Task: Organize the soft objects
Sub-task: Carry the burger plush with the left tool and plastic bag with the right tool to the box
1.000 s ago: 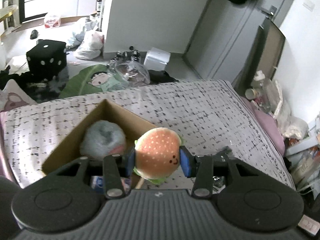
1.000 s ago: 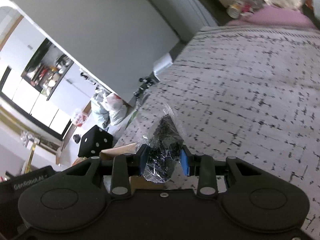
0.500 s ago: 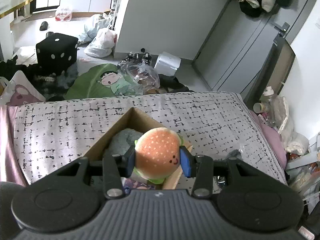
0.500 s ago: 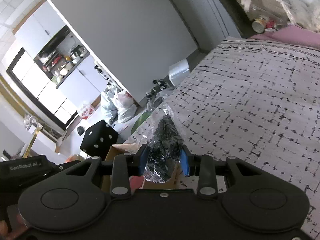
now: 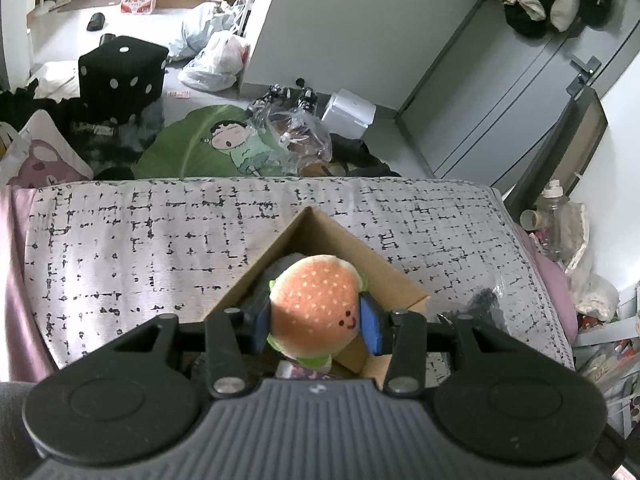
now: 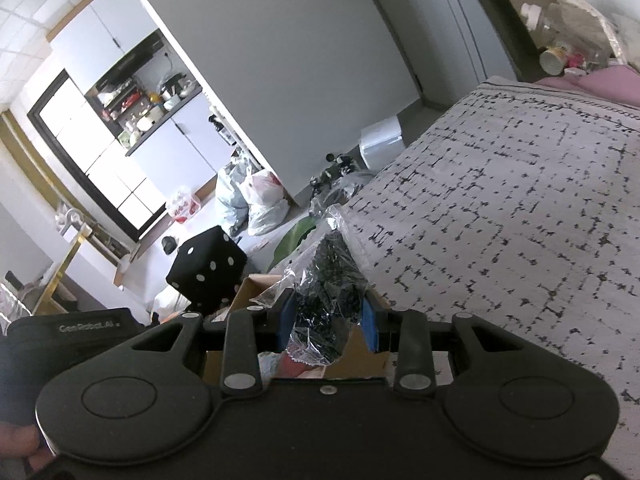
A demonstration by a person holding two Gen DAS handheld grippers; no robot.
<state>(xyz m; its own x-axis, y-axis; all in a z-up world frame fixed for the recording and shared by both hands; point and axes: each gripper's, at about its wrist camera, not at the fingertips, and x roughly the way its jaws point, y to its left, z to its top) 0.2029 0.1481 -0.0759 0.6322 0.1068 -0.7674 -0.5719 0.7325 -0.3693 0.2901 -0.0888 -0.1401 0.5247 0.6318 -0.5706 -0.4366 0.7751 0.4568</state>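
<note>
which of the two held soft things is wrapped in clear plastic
The dark item in the right gripper: crinkly clear plastic covers it. The burger plush in the left gripper is bare, held over the box.

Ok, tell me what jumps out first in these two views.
The smiling burger plush stands out, squeezed between the left gripper's blue fingers right above the open cardboard box on the patterned bed cover. Next is the crinkly clear bag of something black clamped in the right gripper. On the floor beyond the bed sits a black dice-shaped cube.
</note>
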